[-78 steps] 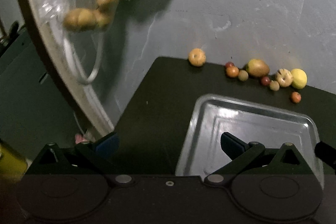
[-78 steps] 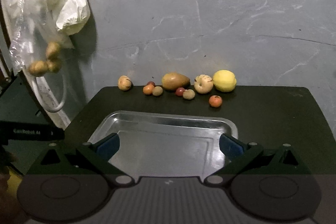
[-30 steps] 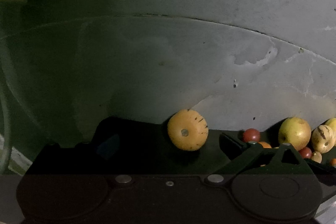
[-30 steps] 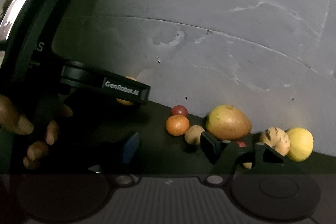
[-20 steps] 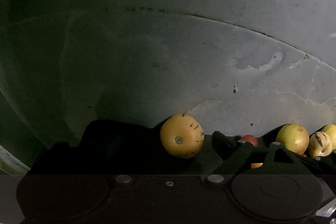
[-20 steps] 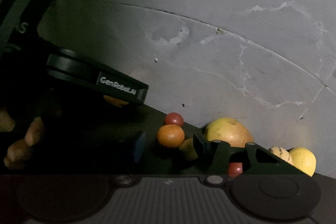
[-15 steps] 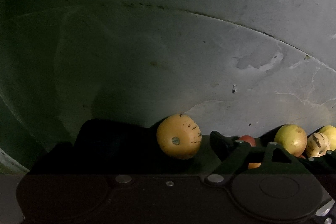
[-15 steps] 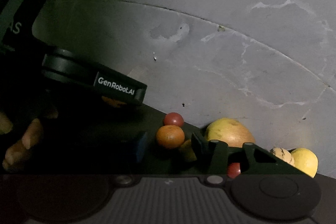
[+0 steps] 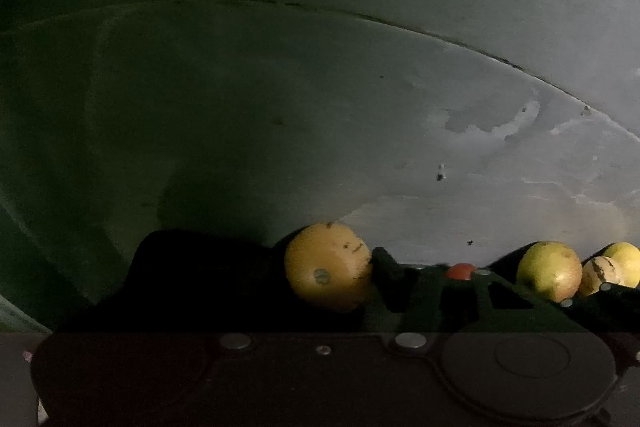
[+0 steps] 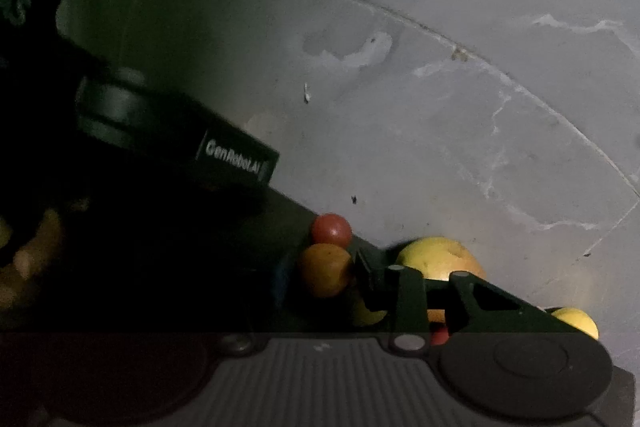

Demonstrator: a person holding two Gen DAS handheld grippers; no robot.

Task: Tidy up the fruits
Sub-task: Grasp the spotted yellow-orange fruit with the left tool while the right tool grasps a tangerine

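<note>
While left tongs (image 9: 320, 279) clasp a yellow fruit (image 9: 328, 267), right tongs (image 10: 320, 275) pinch an orange (image 10: 325, 269).

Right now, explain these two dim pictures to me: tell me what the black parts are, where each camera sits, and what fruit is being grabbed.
No robot here: a person carries two hand-held grabbers, each with two black fingers and a camera looking along them. One picture comes from the left grabber, one from the right.

In the left view, the left gripper brackets an orange-yellow speckled fruit; its right finger touches the fruit, the left is lost in shadow.

In the right view, the right gripper closes around a small orange fruit, beside a red cherry-like fruit and a yellow-green mango-like fruit. The labelled black block is the other grabber.

Everything sits on a dark table against a grey wall.
</note>
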